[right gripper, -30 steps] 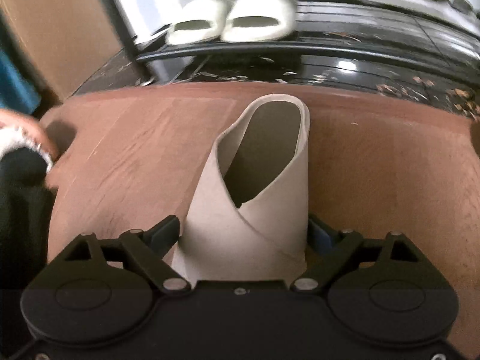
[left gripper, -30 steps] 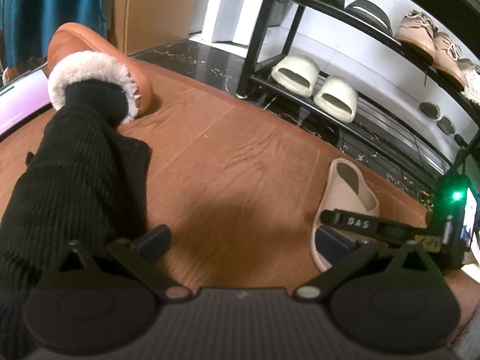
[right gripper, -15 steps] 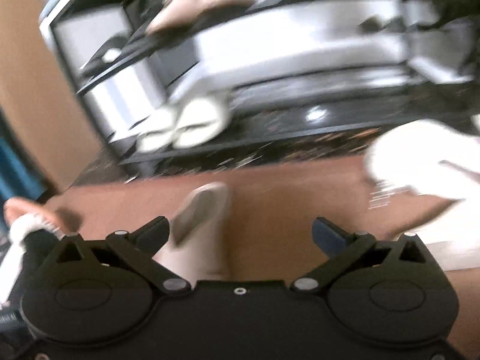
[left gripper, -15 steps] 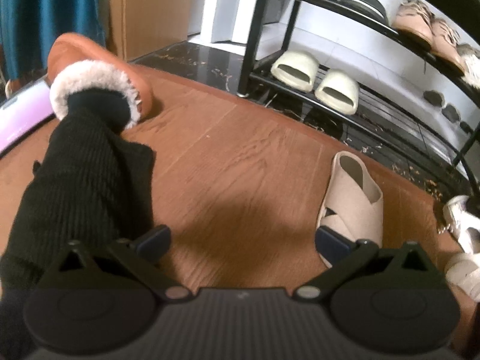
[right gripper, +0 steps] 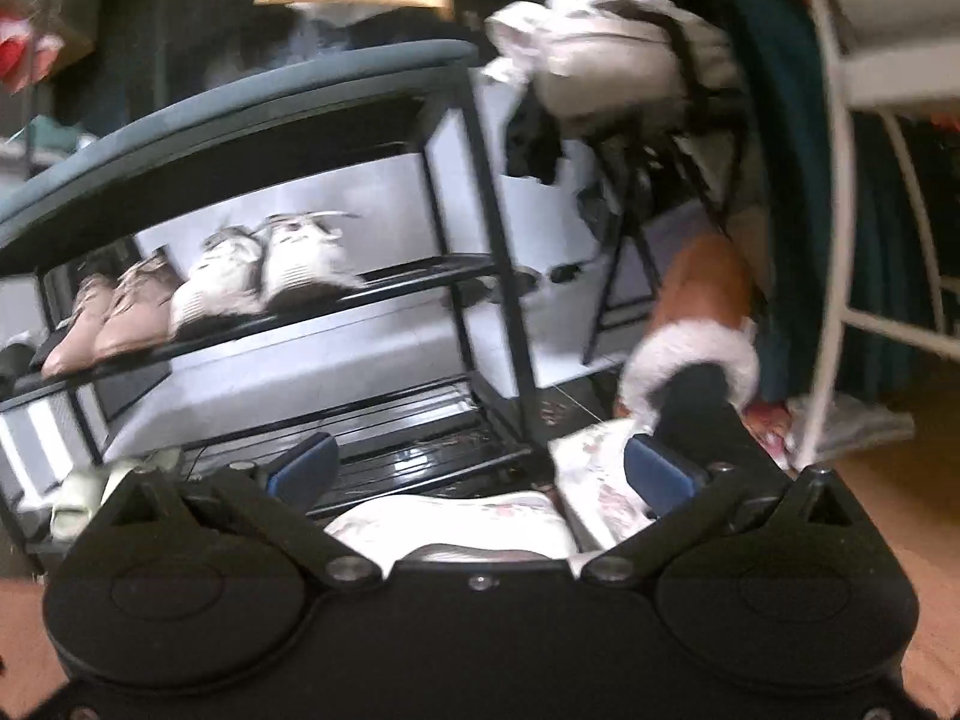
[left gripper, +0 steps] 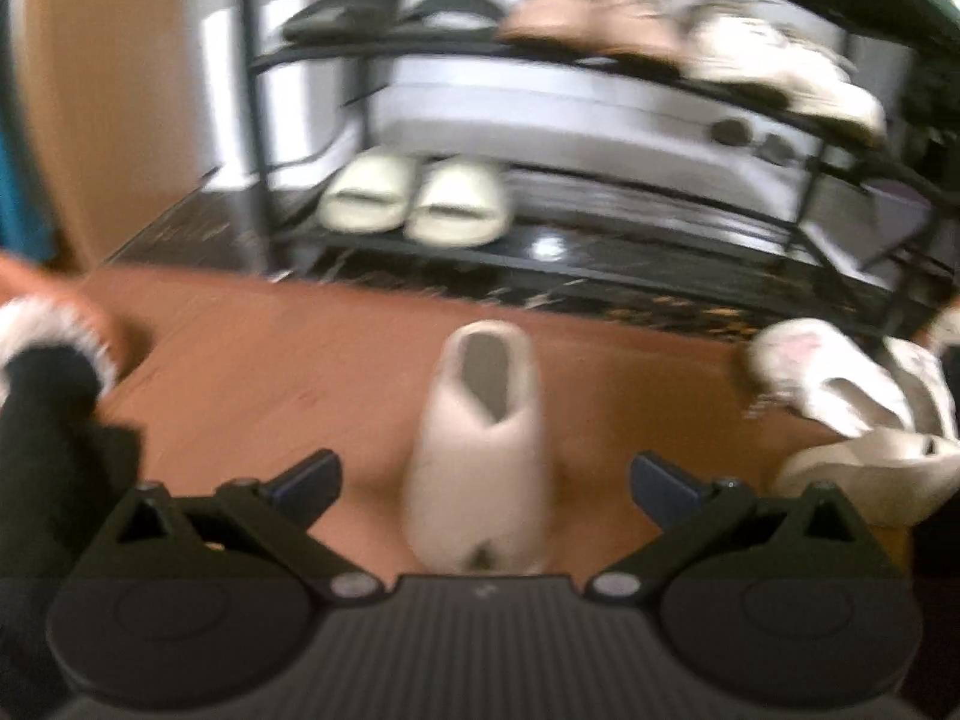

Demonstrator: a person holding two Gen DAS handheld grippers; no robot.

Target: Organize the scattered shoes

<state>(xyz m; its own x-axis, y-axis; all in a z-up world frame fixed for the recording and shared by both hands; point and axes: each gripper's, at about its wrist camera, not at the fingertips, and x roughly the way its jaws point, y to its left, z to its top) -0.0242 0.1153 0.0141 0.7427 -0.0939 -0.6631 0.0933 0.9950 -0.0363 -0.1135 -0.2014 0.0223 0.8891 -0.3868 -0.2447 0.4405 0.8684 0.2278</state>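
A beige cross-strap slide point(left gripper: 480, 444) lies on the brown floor, toe toward the black shoe rack point(left gripper: 540, 258). My left gripper point(left gripper: 483, 480) is open, its jaws wide on either side of the slide's heel end without touching it. To the right lie white floral slippers point(left gripper: 834, 384) and another beige slide point(left gripper: 870, 468). My right gripper point(right gripper: 477, 468) is open and empty, hovering over the white floral slippers point(right gripper: 456, 516) in front of the rack's lower shelf point(right gripper: 420, 444).
The rack holds cream slides point(left gripper: 414, 201) below, with pink shoes point(right gripper: 114, 312) and white sneakers point(right gripper: 270, 270) on the middle shelf. A person's foot in an orange fur-lined slipper point(left gripper: 54, 324) stands at left; its mate point(right gripper: 696, 324) is right of the rack.
The right gripper let go of the beige slide, opened fully and swung up and right toward the rack's right end. The left gripper swung over so the slide now lies between its jaws.
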